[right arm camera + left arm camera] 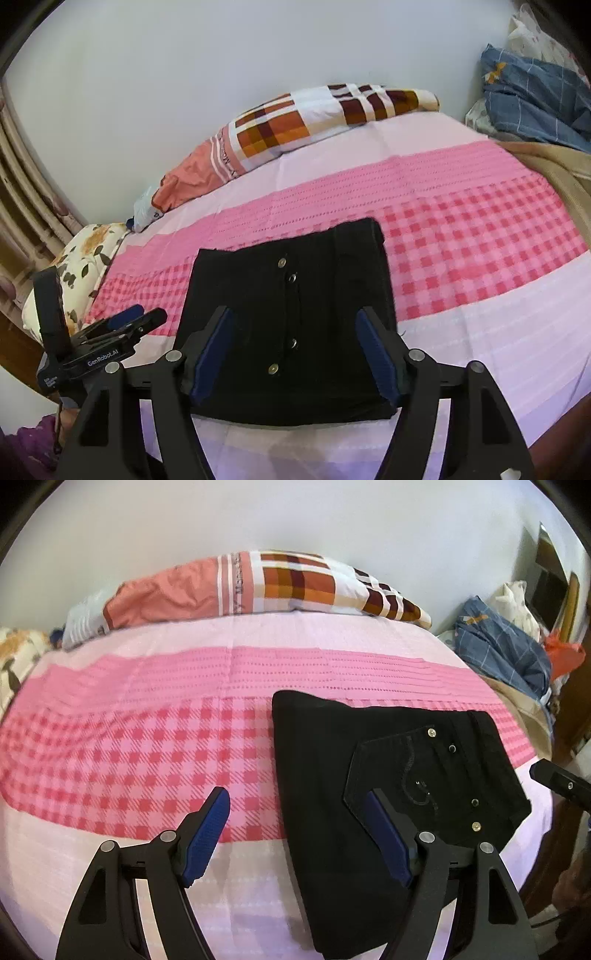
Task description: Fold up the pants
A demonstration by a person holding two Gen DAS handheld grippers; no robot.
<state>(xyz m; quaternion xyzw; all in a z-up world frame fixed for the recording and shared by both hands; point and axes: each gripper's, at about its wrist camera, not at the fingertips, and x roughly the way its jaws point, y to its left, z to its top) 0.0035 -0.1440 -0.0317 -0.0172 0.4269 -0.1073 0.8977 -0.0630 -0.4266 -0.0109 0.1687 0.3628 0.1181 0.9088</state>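
1. Floral pillow at the far left edge of the bed, well clear of the work.
2. Left gripper: jaws stand wide apart with nothing between them, hanging above the pink checked bedspread just left of the garment.
3. Black jeans: folded into a compact rectangle, lying flat on the bedspread near the front edge of the bed, back pocket and rivets facing up (the fold looks finished, or close to it).
4. Right gripper: jaws spread and empty, framing the bundle from above without the pads pressing on it.
5. Patchwork pillow against the wall, and a heap of blue plaid cloth at the right.
6. Risks, as I judge them: a finger catching the top layer on the way out would drag the fold open; the bundle lies near the bed edge, so a nudge could tip it off.
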